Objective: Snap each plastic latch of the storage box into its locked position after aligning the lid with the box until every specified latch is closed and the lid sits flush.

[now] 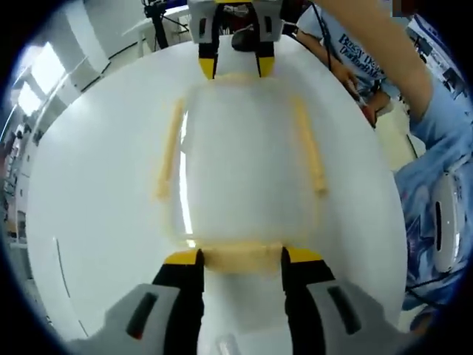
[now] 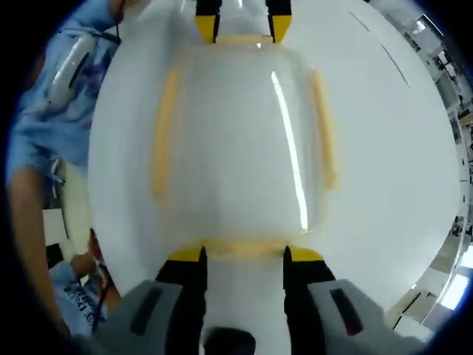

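A translucent storage box (image 1: 244, 163) with its lid on lies on a round white table (image 1: 96, 185). Pale yellow latches run along its long sides (image 1: 168, 151) (image 1: 310, 148). My left gripper (image 1: 242, 260) is open at the near short end, its yellow tips straddling the end latch (image 1: 242, 251). At the far end my right gripper (image 1: 236, 66) is open over the opposite latch. In the right gripper view the box (image 2: 236, 140) lies ahead, the right gripper (image 2: 244, 259) straddles its end latch (image 2: 244, 248), and the left gripper (image 2: 244, 26) stands at the far end.
A person in a light blue top (image 1: 436, 148) stands beside the table, with an arm (image 2: 29, 222) reaching along its edge. The table's rim (image 2: 414, 96) curves close around the box, and room furniture lies beyond it.
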{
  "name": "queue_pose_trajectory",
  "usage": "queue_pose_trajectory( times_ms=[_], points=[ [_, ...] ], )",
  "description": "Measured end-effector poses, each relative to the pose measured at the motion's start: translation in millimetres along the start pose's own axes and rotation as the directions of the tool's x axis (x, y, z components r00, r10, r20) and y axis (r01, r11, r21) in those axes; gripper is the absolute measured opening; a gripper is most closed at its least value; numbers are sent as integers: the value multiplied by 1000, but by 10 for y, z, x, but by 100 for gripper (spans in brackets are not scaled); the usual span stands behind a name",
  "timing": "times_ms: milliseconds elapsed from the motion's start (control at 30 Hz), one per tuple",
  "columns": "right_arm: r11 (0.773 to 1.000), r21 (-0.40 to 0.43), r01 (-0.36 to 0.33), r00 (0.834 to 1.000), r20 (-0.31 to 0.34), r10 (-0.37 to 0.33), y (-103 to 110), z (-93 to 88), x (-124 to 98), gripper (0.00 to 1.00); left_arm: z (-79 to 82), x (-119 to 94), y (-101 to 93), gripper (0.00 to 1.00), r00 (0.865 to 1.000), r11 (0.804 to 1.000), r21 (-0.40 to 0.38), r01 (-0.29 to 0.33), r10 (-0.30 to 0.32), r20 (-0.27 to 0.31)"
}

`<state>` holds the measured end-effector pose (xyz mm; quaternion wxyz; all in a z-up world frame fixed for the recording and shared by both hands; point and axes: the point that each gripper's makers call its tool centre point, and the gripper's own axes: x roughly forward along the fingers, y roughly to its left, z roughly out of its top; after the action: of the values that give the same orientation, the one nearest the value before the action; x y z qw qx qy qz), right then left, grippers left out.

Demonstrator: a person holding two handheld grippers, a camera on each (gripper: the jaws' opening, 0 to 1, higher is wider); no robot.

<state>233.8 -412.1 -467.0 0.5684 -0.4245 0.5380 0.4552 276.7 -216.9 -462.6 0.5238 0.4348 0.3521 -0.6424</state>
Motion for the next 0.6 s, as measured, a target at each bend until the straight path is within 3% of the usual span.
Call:
queue_pose_trajectory(
  times_ms=[133, 467, 600],
  points=[
    [1000, 13, 0, 1000, 8, 0, 9, 12, -1, 40, 5, -14, 13, 40, 999, 1000, 7, 17, -17, 27],
    [1000, 25, 3, 1000, -3, -3, 21, 3, -8, 41, 51, -82, 34, 40, 999, 999, 7, 44, -44, 29],
    [998, 63, 5, 1000, 17, -6, 81, 43, 6, 41, 93, -223, 21, 40, 999, 999, 8, 35, -35, 27]
  ],
)
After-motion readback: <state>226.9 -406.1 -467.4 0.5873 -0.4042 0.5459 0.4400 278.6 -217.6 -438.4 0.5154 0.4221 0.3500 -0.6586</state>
